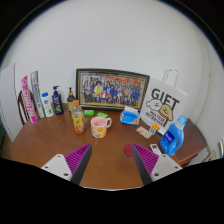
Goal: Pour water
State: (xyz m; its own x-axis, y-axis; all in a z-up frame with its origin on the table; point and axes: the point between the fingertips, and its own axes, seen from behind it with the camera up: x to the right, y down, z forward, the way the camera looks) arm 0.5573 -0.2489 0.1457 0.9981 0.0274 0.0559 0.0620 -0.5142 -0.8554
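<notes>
My gripper (pixel 111 161) is open above the near part of a round wooden table (pixel 55 150), with nothing between its purple pads (pixel 78 157). Well beyond the fingers stand an orange-yellow tumbler (pixel 78 121) and a pink mug with a round face on it (pixel 100 126). A small green-lidded cup (pixel 88 115) sits behind them. A blue spray bottle (pixel 174 136) stands beyond the right finger, beside a blue brush (pixel 153 148).
A framed group photo (pixel 110 89) and a white "GIFT" bag (pixel 160 106) lean against the wall. Tubes and bottles (pixel 45 103) line the left back. A blue box (pixel 130 117) and a small dark red disc (pixel 128 149) lie on the table.
</notes>
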